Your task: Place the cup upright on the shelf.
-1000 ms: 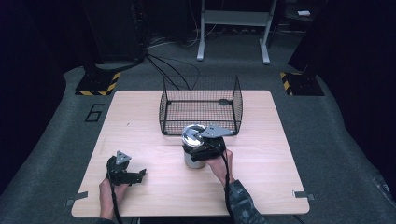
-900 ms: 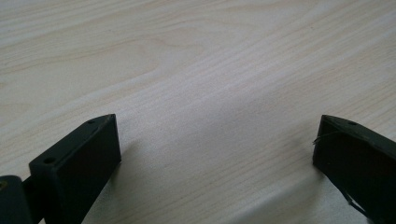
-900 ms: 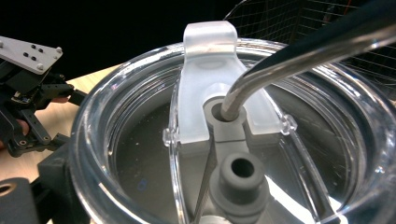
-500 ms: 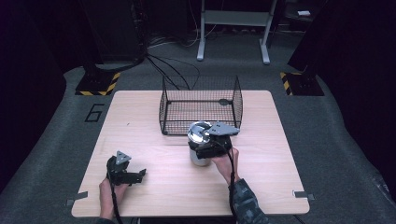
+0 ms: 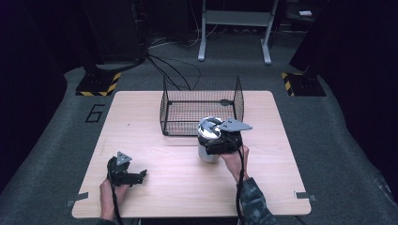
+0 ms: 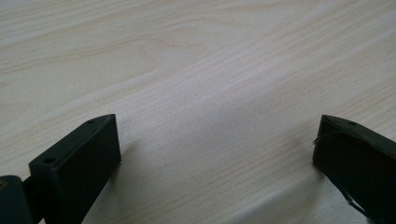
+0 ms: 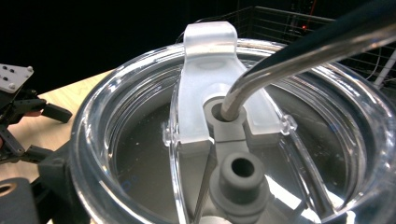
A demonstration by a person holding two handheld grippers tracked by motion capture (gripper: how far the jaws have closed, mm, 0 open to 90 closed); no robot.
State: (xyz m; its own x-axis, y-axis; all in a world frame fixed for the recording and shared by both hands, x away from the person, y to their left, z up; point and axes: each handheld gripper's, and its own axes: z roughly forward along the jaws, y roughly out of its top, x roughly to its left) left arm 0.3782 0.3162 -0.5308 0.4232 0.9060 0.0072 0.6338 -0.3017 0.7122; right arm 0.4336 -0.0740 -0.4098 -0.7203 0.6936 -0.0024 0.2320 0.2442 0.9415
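gripping a steel tumbler [image 5: 208, 143] just right of centre in the high view, right gripper [image 5: 220, 143] with jaws closed around its body, close below the wire basket [image 5: 202, 105]. looking down on the clear lid [image 7: 140, 140] and bent metal straw [image 7: 299, 51] in the right gripper view. resting at lower left on the tabletop [image 5: 178, 187], left gripper [image 5: 136, 176] with jaws spread wide, holding nothing, bare wood between them.

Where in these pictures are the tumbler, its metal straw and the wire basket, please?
tumbler [image 5: 207, 153], high view, its side wall.
metal straw [image 7: 280, 60], right gripper view, its bent shaft.
wire basket [image 5: 185, 119], high view, its front mesh wall.
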